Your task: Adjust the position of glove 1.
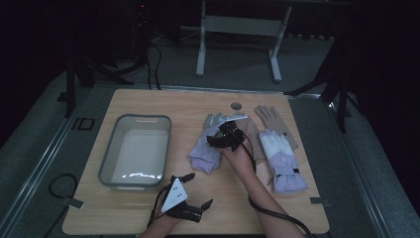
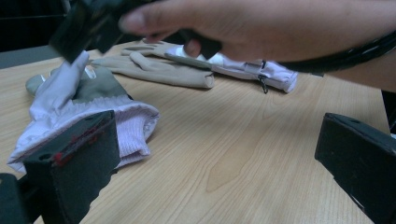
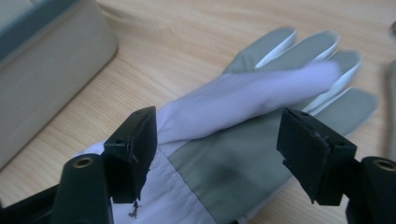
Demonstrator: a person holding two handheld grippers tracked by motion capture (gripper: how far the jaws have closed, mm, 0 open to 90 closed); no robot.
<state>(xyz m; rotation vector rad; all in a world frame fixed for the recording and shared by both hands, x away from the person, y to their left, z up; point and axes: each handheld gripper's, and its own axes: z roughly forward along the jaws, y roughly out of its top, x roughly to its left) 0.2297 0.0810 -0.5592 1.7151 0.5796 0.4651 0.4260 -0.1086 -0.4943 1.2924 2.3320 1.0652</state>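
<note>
**Right gripper comes down on the lilac glove beside the bin**

At the left of the pale wooden table (image 1: pixel 124 218) stands an empty grey plastic bin (image 1: pixel 134 148), rectangular and open-topped. Near the front edge, just right of the bin's near corner, the left gripper (image 1: pixel 197 190) hovers with its jaws wide apart and nothing between them.

Right of the bin, mid-table, lies the lilac and grey fabric glove (image 1: pixel 205 151), cuff toward the person, fingers pointing far. The right gripper (image 1: pixel 223 137) sits low over it, jaws apart and straddling the glove's back; I can't see the pads pressing on the cloth yet.

Farther right lie a tan knit glove (image 1: pixel 271 119) and a white and lilac padded glove (image 1: pixel 281 161), untouched.

To my eye this is the grasping step. The next move calls for closing on the fabric, then lifting it left toward the bin.
</note>
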